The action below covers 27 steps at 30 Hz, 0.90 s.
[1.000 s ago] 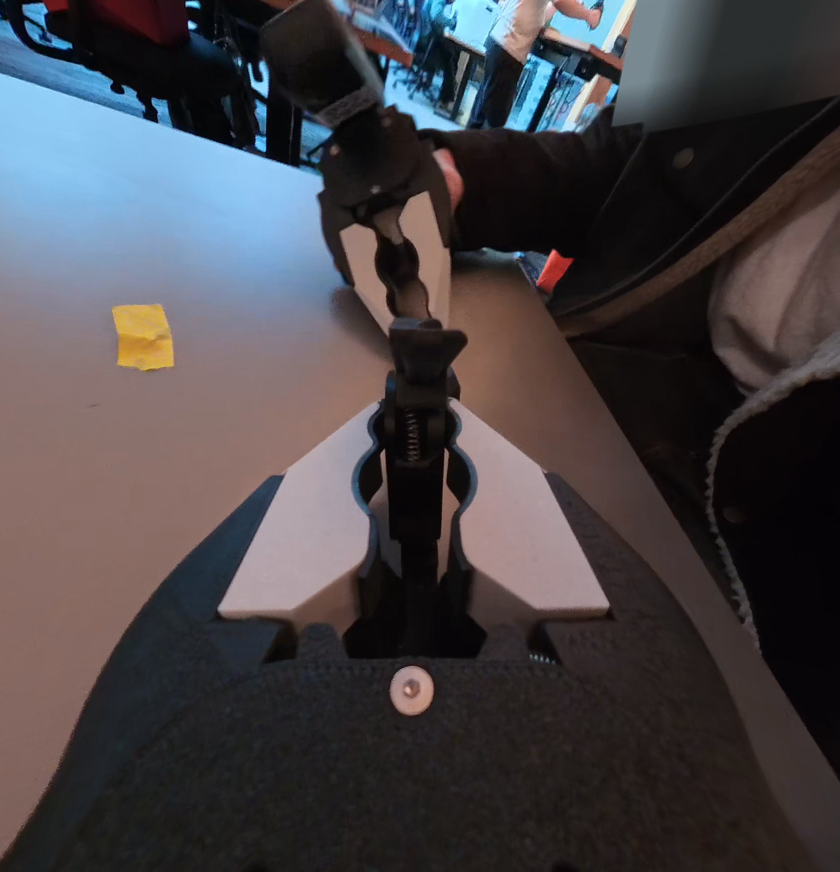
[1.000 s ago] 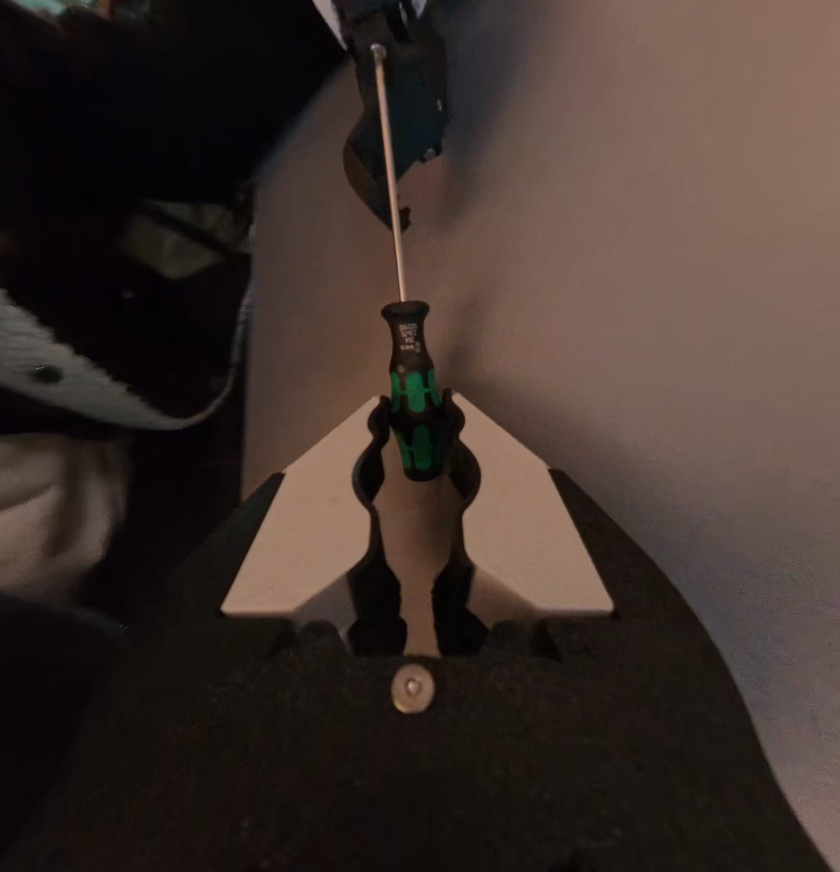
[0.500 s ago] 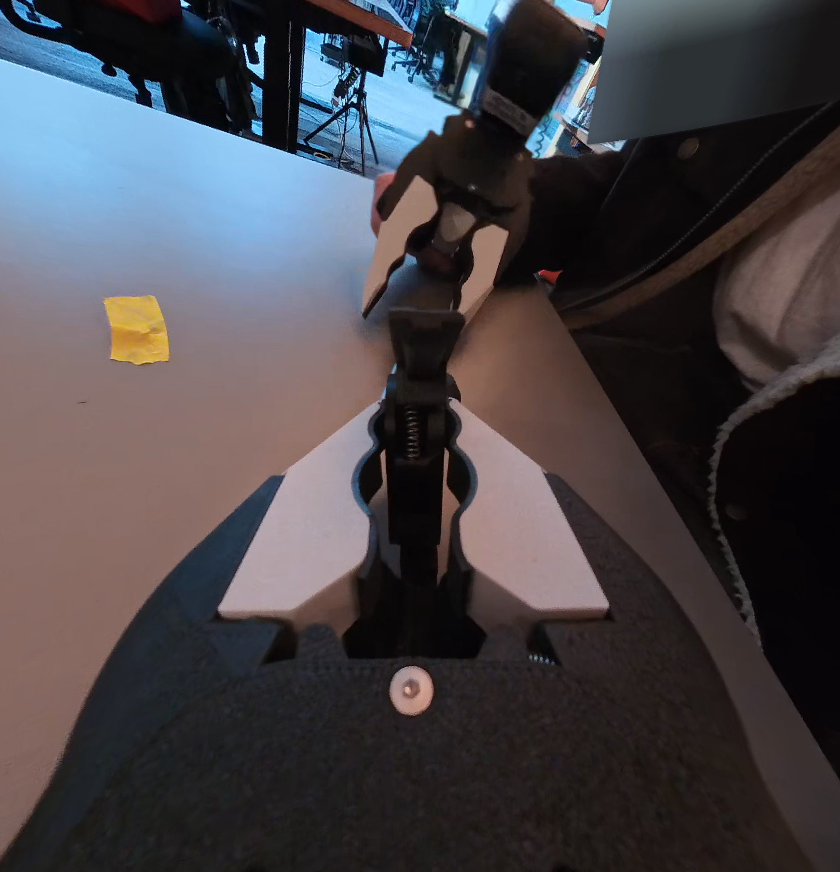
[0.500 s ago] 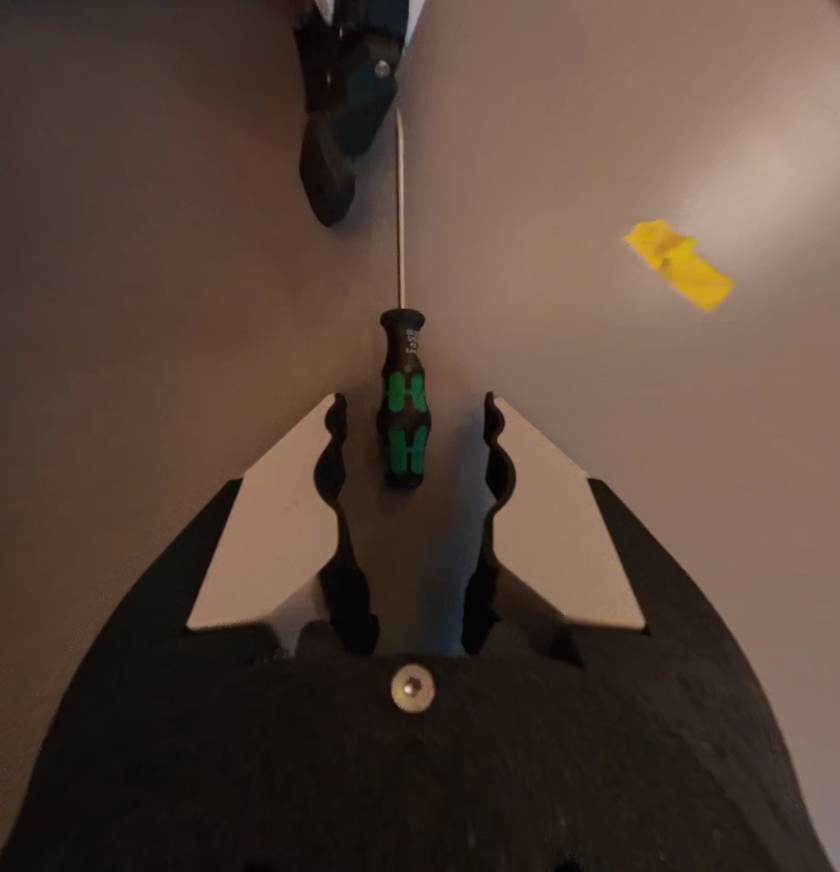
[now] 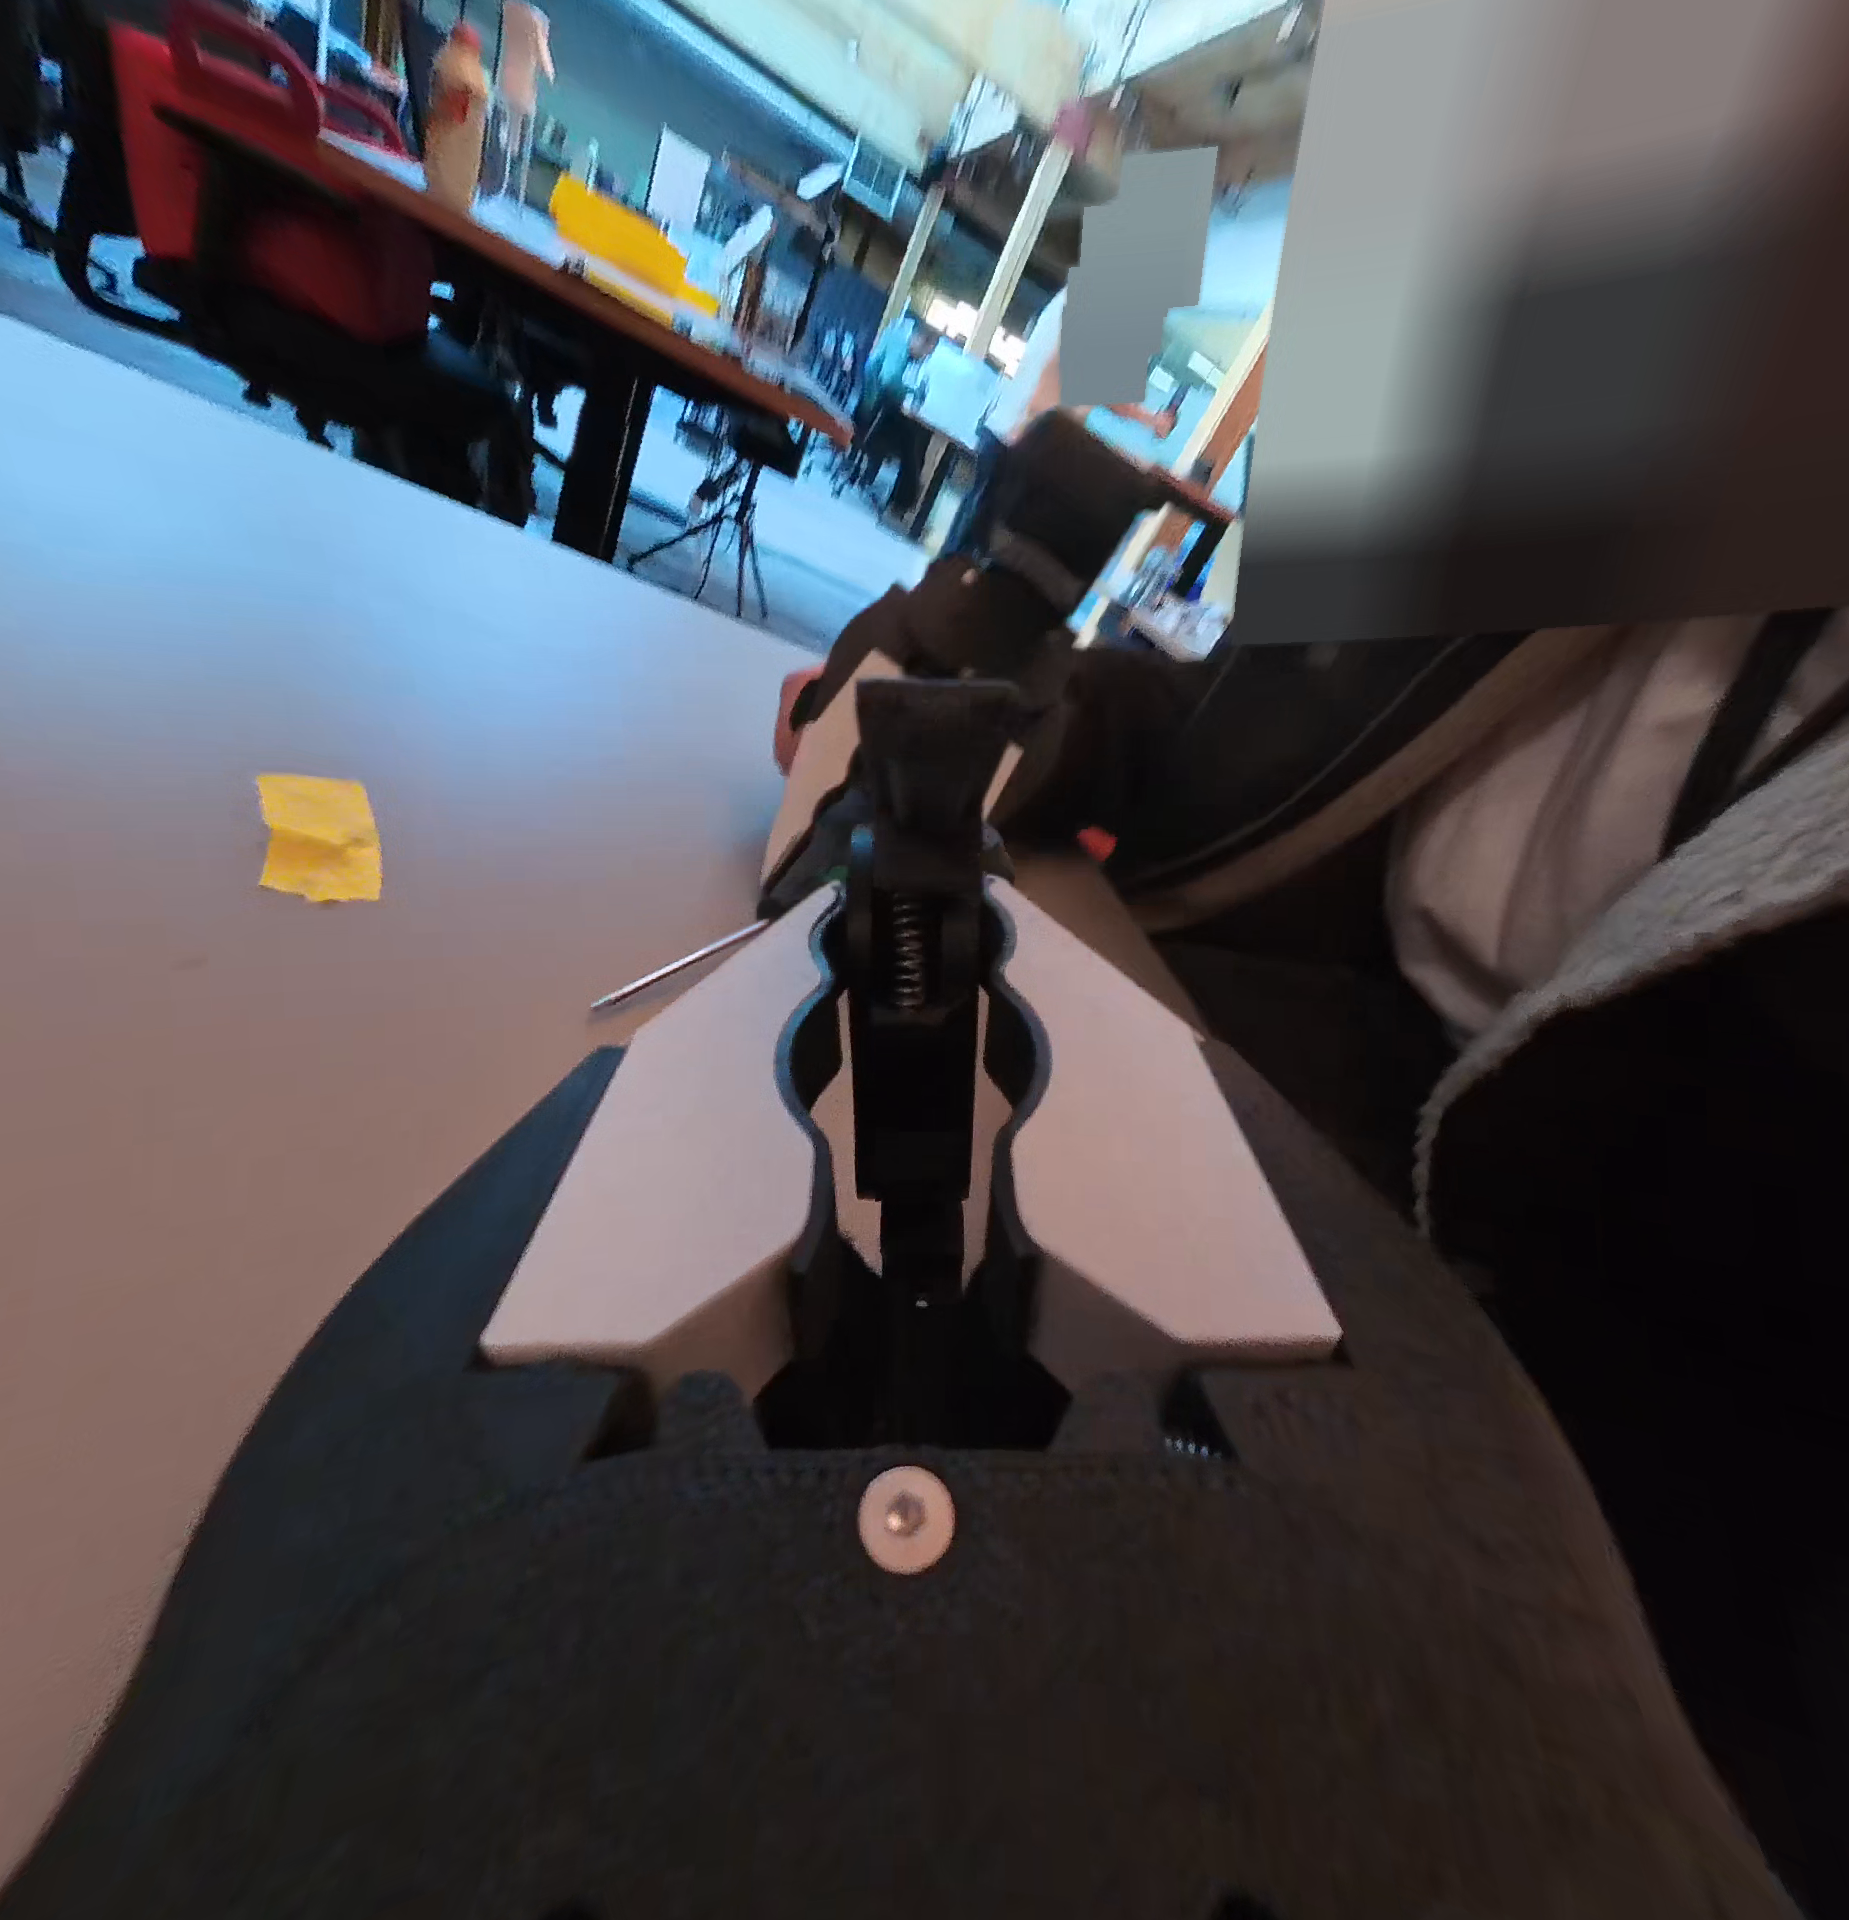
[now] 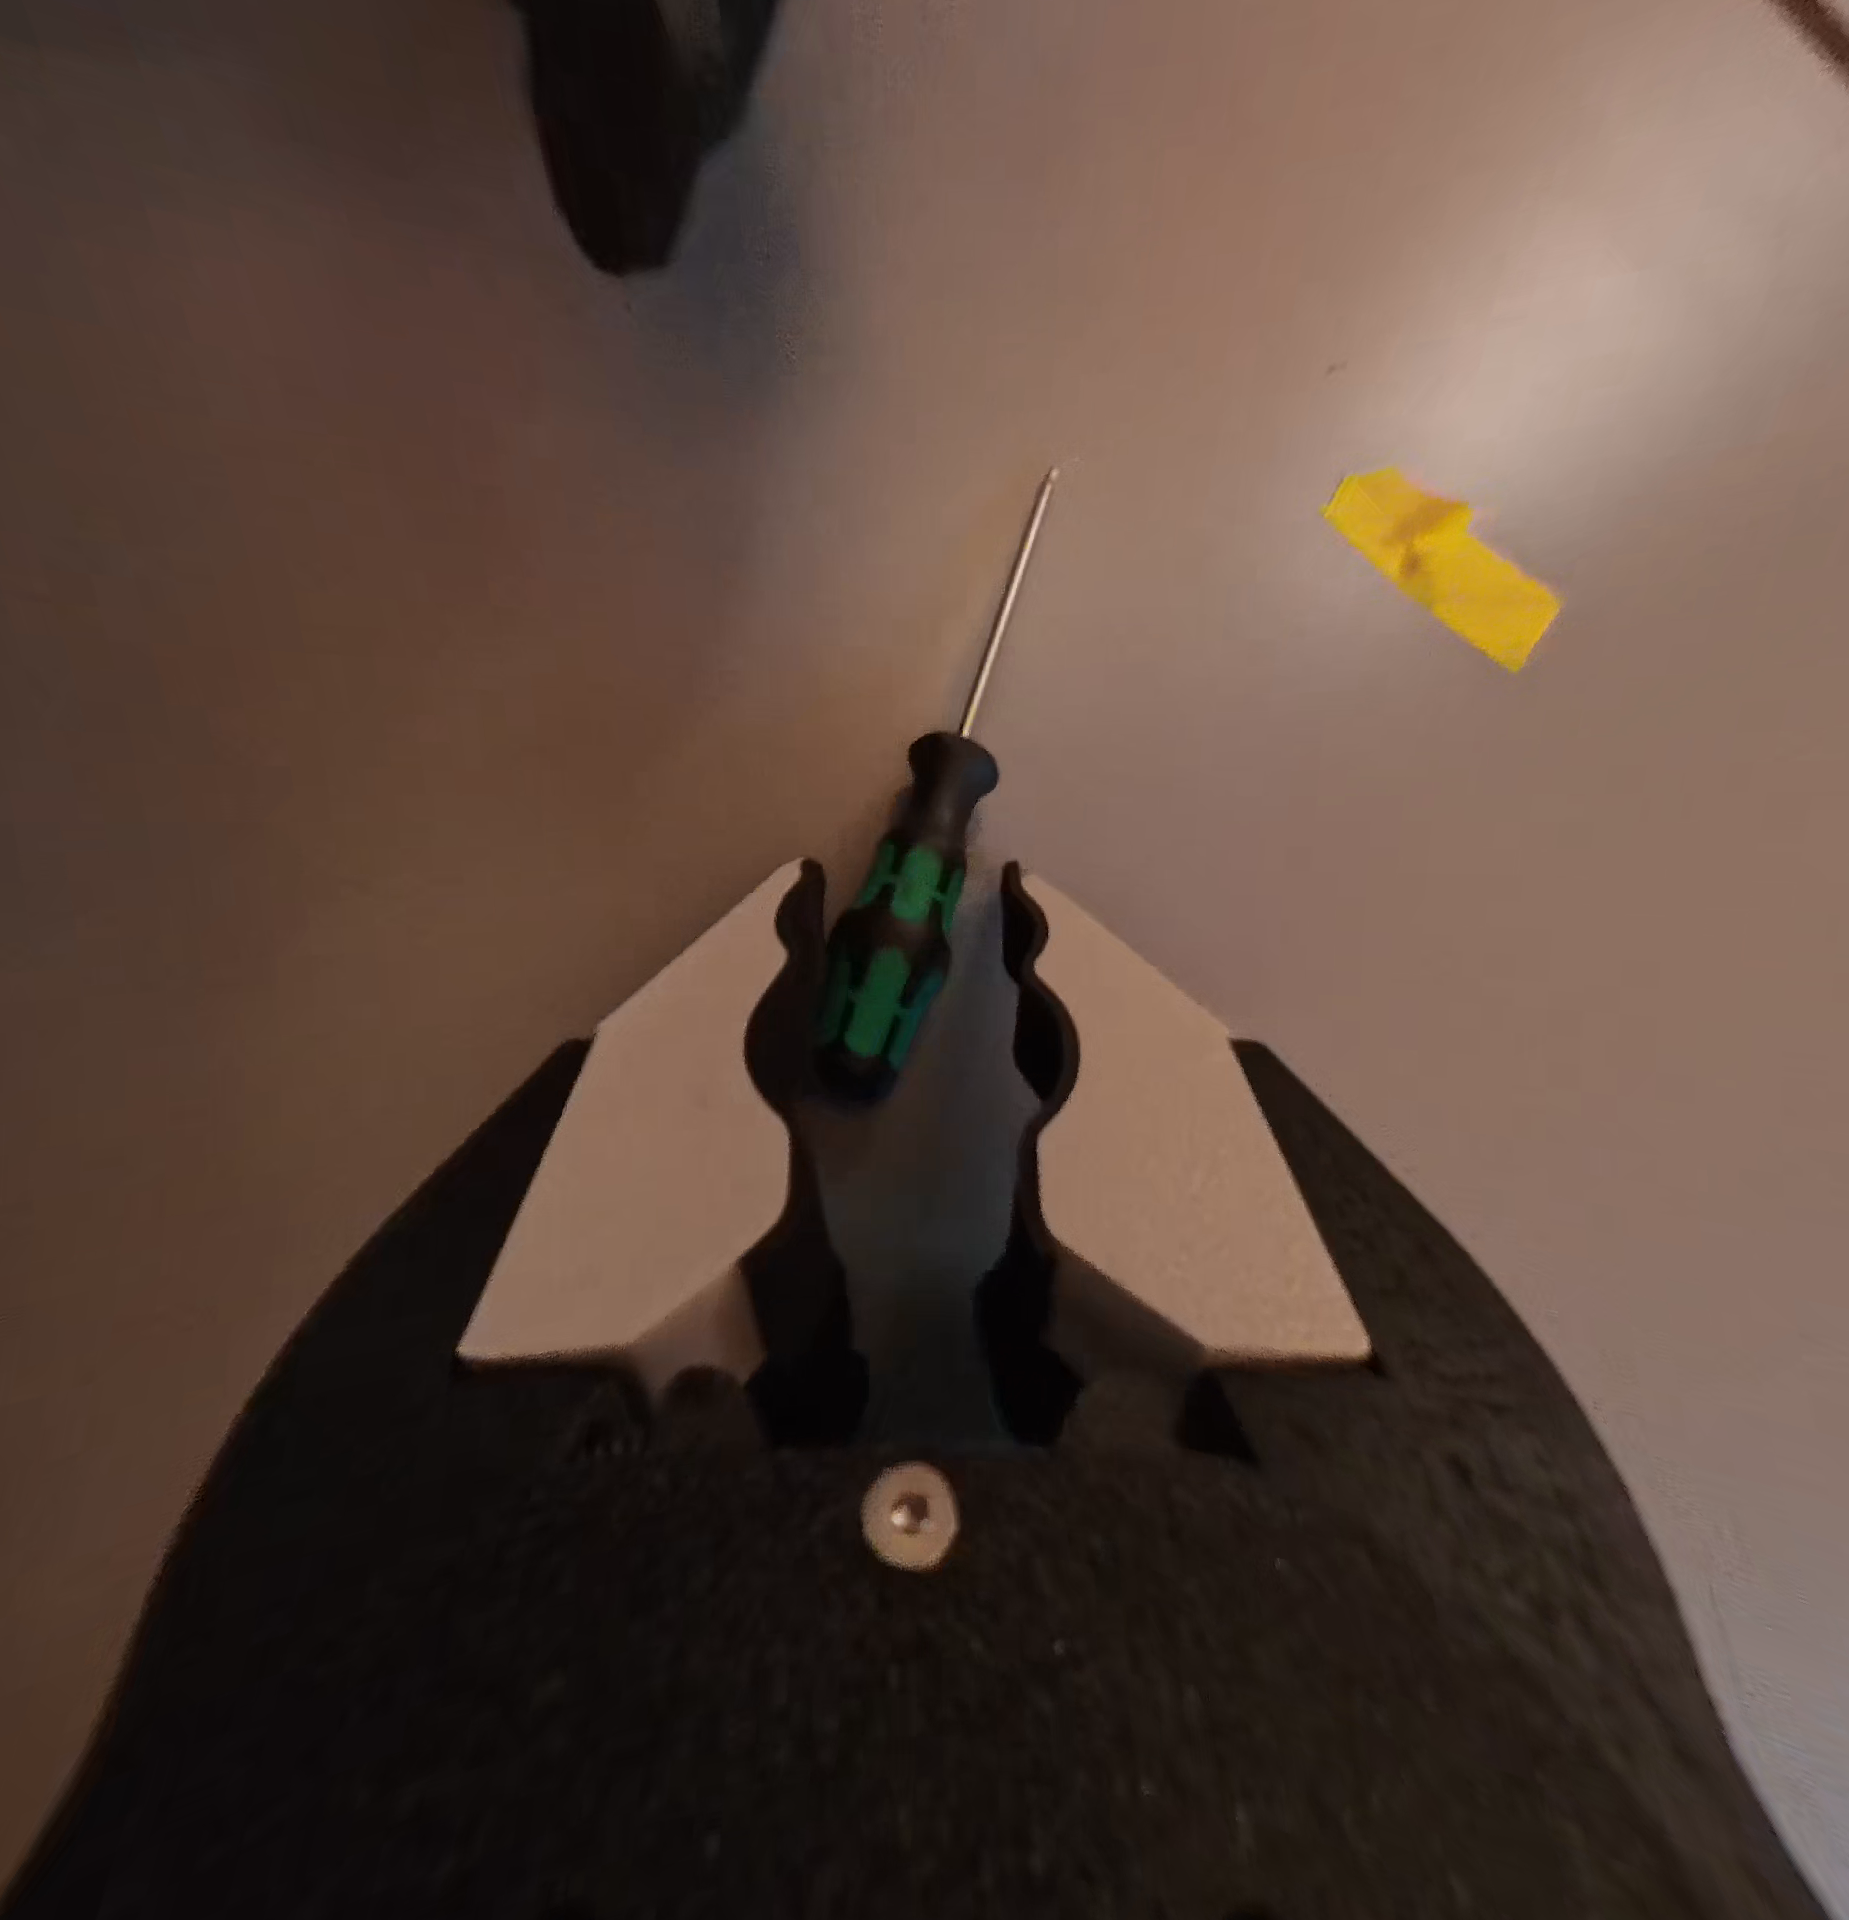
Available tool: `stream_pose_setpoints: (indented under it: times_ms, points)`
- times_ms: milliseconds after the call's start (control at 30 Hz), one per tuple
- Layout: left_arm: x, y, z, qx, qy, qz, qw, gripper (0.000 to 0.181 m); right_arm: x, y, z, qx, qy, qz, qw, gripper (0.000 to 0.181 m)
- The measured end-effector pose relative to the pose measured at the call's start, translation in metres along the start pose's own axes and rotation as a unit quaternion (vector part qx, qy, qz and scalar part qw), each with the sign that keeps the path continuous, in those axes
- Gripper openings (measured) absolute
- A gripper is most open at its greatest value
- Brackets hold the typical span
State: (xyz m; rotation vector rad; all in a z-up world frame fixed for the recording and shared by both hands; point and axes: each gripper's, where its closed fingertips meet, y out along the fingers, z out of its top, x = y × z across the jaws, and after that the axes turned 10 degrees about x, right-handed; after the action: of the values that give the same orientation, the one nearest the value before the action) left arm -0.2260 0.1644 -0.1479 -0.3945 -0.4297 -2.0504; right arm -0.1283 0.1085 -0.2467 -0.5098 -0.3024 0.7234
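Gripping a black spring clamp [image 5: 915, 997] between its fingers, the left tool [image 5: 912, 925] is clenched on it above the surface [image 5: 276, 1091]. Apart stand the right tool's [image 6: 912, 883] fingers, released, with a green-and-black screwdriver [image 6: 889, 956] lying on the surface between them, its handle against the left finger and its shaft pointing away. Farther off lies a yellow tape piece [image 6: 1439, 566], well apart from the screwdriver tip.
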Motion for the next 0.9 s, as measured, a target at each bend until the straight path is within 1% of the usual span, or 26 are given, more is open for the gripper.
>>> stream_pose_setpoints:
  times_ms: [33,100,133,233,267,333,367,400,433,500,533,567,633,667,733,900]
  points:
    - [0.0,-0.001,0.004,0.015,-0.007,-0.003,1.0,0.021,0.001,0.003,0.0,-0.004,0.027,0.01,1.0,0.033]
    - [-0.002,-0.003,0.012,0.044,-0.013,-0.004,0.999,0.021,0.005,0.005,0.003,0.002,0.076,0.017,0.997,0.026]
    - [-0.002,-0.004,0.015,0.055,-0.016,-0.005,0.998,0.021,0.007,0.006,0.003,0.001,0.09,0.018,0.996,0.018]
    - [-0.002,-0.006,0.022,0.08,-0.014,-0.01,0.997,0.021,0.008,0.005,0.004,0.006,0.11,0.021,0.994,0.016]
    - [-0.001,-0.007,0.022,0.082,-0.016,-0.013,0.996,0.021,0.008,0.003,0.01,0.028,0.098,0.015,0.995,0.016]
    - [-0.001,-0.007,0.023,0.083,-0.02,-0.015,0.996,0.021,0.0,-0.01,0.043,0.145,0.082,0.051,0.985,0.016]
    - [-0.001,-0.007,0.022,0.081,-0.025,-0.017,0.996,0.021,-0.003,-0.019,0.057,0.187,0.064,0.071,0.978,0.016]
    - [-0.002,-0.007,0.021,0.079,-0.031,-0.019,0.996,0.021,-0.001,-0.025,0.067,0.206,0.014,0.058,0.977,0.016]
    - [-0.002,-0.007,0.021,0.076,-0.036,-0.019,0.996,0.021,0.008,-0.029,0.071,0.206,-0.053,0.015,0.977,0.016]
    - [-0.003,-0.007,0.019,0.071,-0.041,-0.018,0.996,0.021,0.026,-0.033,0.073,0.191,-0.166,-0.071,0.965,0.016]
    - [-0.004,-0.006,0.019,0.069,-0.043,-0.016,0.997,0.021,0.028,-0.036,0.074,0.195,-0.211,-0.095,0.953,0.016]
    - [-0.005,-0.006,0.018,0.066,-0.045,-0.014,0.997,0.021,0.021,-0.036,0.075,0.201,-0.251,-0.09,0.943,0.015]
    - [-0.006,-0.005,0.015,0.055,-0.048,-0.011,0.997,0.021,0.014,-0.029,0.07,0.181,-0.29,-0.096,0.935,0.016]
    - [-0.006,-0.003,0.013,0.048,-0.048,-0.008,0.998,0.021,0.017,-0.028,0.069,0.169,-0.307,-0.113,0.93,0.016]
    - [-0.007,-0.001,0.009,0.036,-0.049,-0.004,0.998,0.021,0.022,-0.031,0.073,0.17,-0.324,-0.143,0.92,0.016]
    - [-0.011,-0.001,0.008,0.031,-0.05,0.009,0.998,0.021,0.025,-0.03,0.07,0.157,-0.321,-0.147,0.922,0.016]
